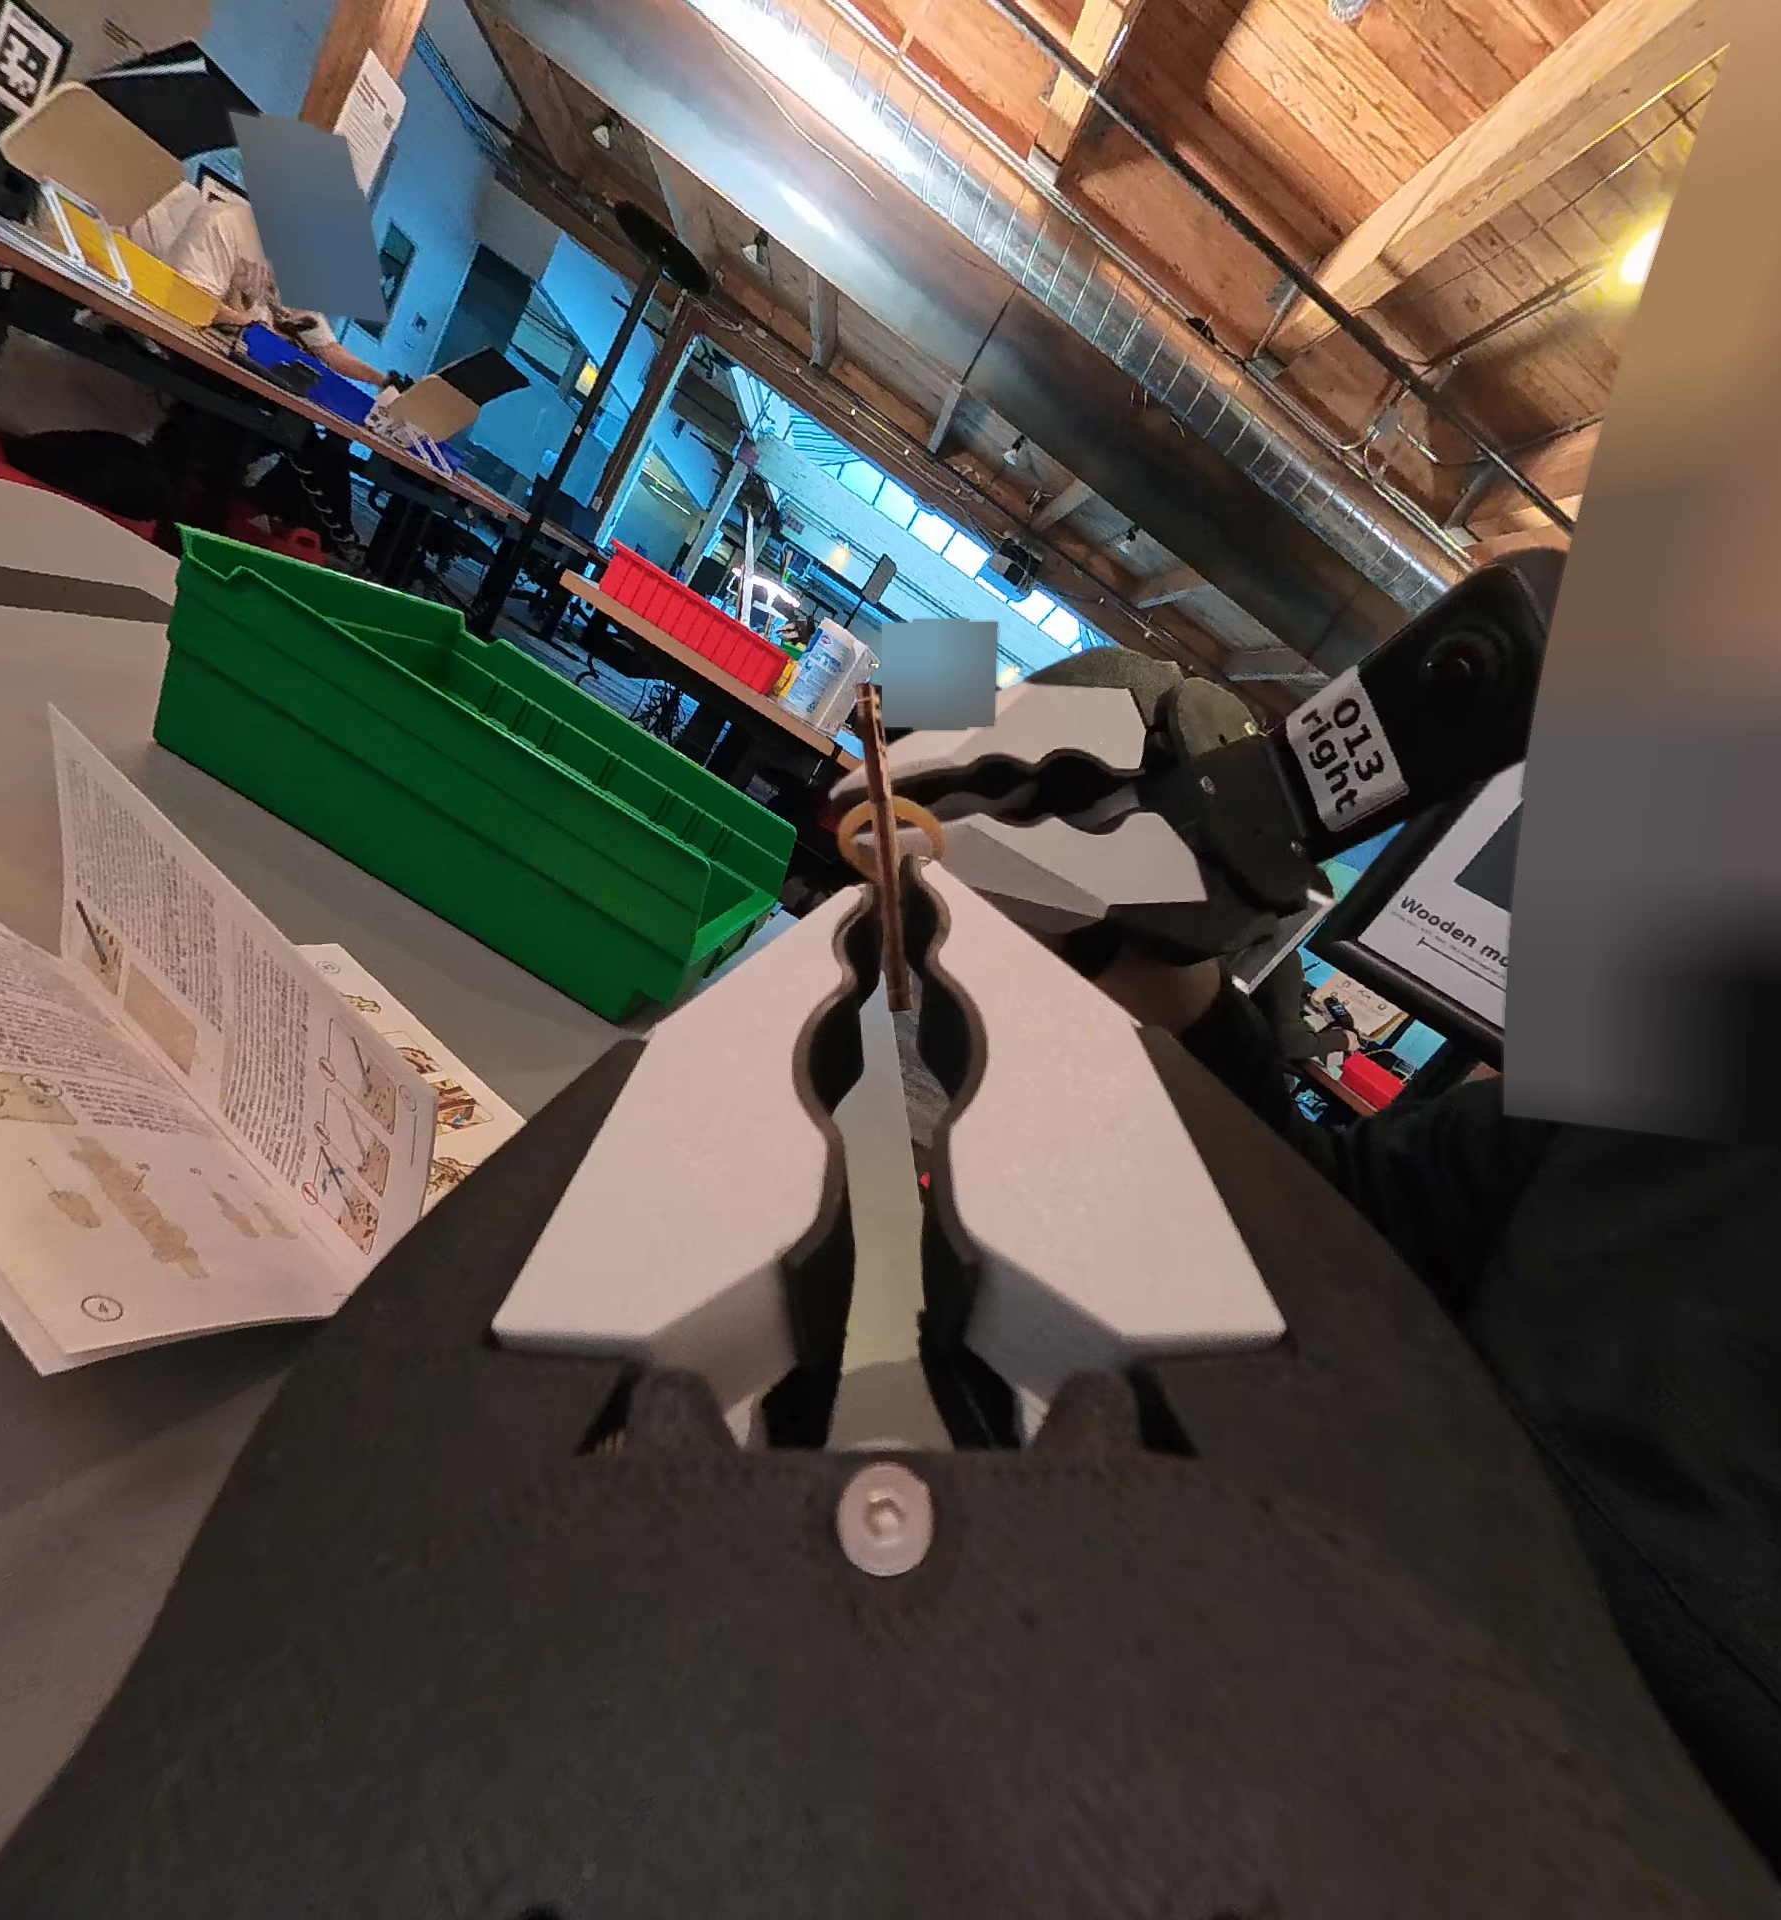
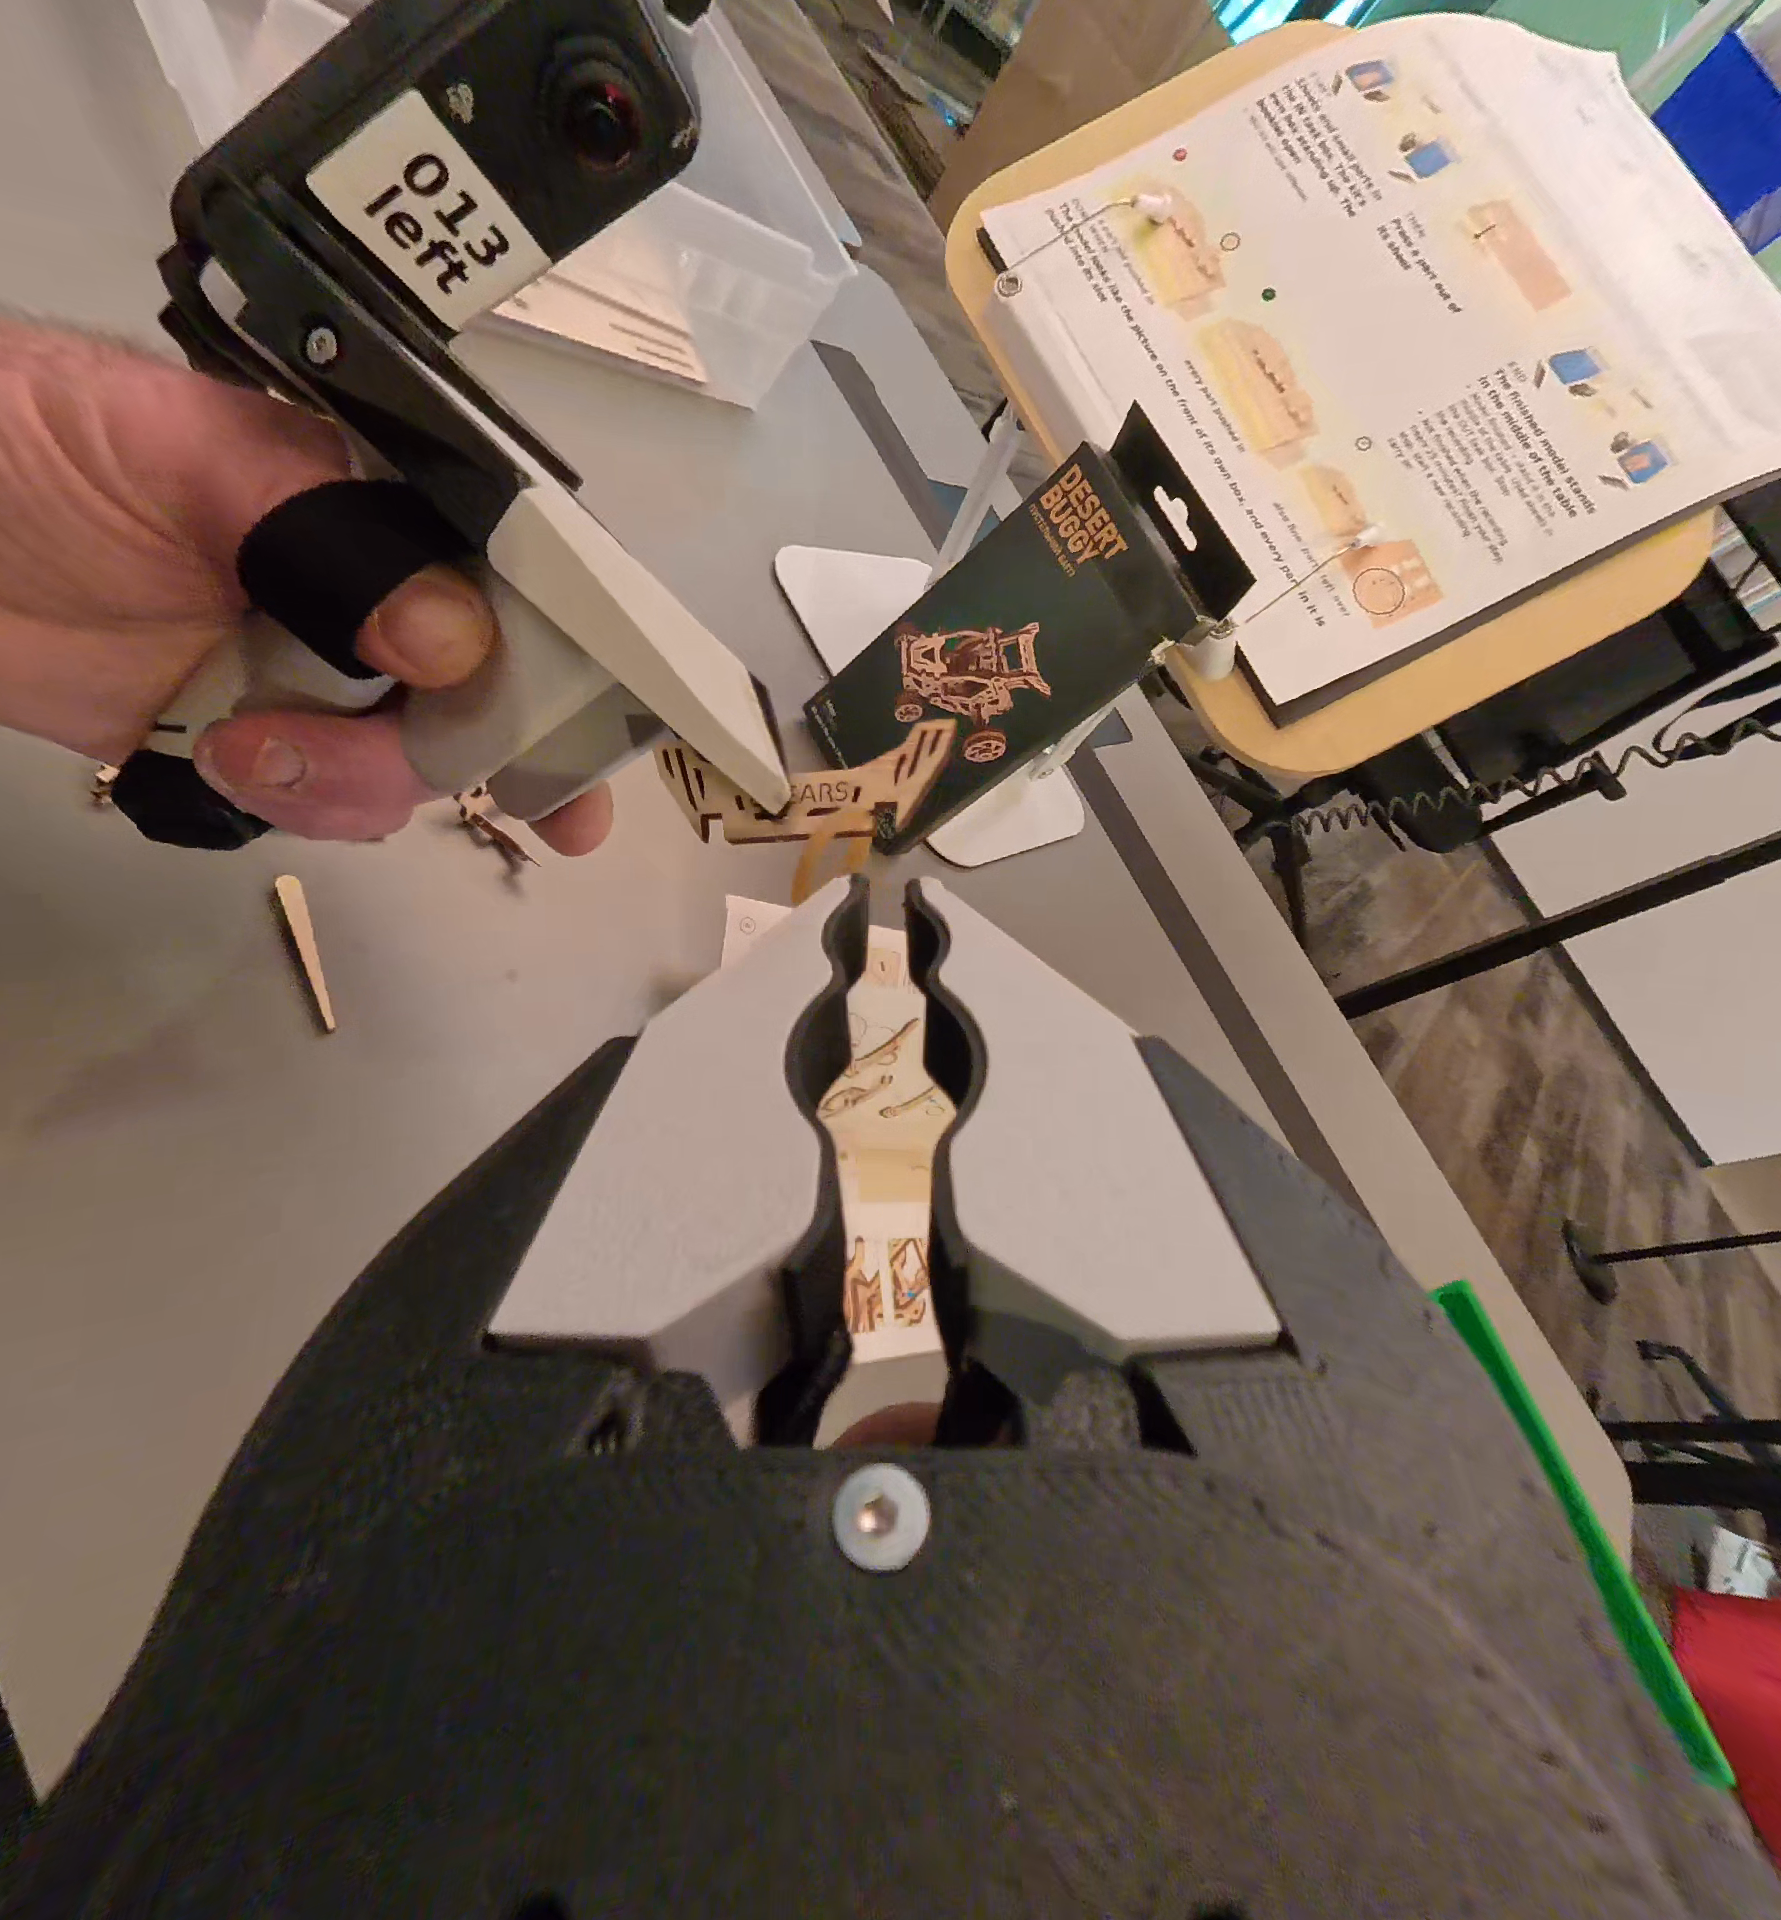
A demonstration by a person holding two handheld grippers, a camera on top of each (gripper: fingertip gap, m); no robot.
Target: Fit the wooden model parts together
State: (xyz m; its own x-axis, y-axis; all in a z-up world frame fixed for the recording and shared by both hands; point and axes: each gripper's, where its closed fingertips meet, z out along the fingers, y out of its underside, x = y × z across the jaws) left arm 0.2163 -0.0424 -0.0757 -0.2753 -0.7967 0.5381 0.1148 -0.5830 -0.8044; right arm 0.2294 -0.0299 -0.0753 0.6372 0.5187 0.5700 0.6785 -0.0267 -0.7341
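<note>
My left gripper (image 1: 891,899) is shut on a flat wooden panel (image 1: 881,790), seen edge-on and standing up from its fingertips. In the right wrist view the left gripper (image 2: 774,800) pinches this cut-out panel (image 2: 824,795) near its middle, above the grey table (image 2: 242,1091). A small pale curved piece (image 2: 826,857) sits in the panel's lower edge; in the left wrist view it (image 1: 927,816) crosses the panel. My right gripper (image 2: 886,894) is just below this piece, its fingertips slightly apart with nothing between them. It also shows in the left wrist view (image 1: 953,800), beside the curved piece.
A green bin (image 1: 450,748) and an open instruction booklet (image 1: 138,1091) lie on the table to the left. A dark model box (image 2: 1021,623) stands on a white stand, with an instruction sheet on a board (image 2: 1385,312) beyond the table edge. A loose wooden wedge (image 2: 306,951) lies on the table. My two grippers' fingertips are within a few centimetres of each other.
</note>
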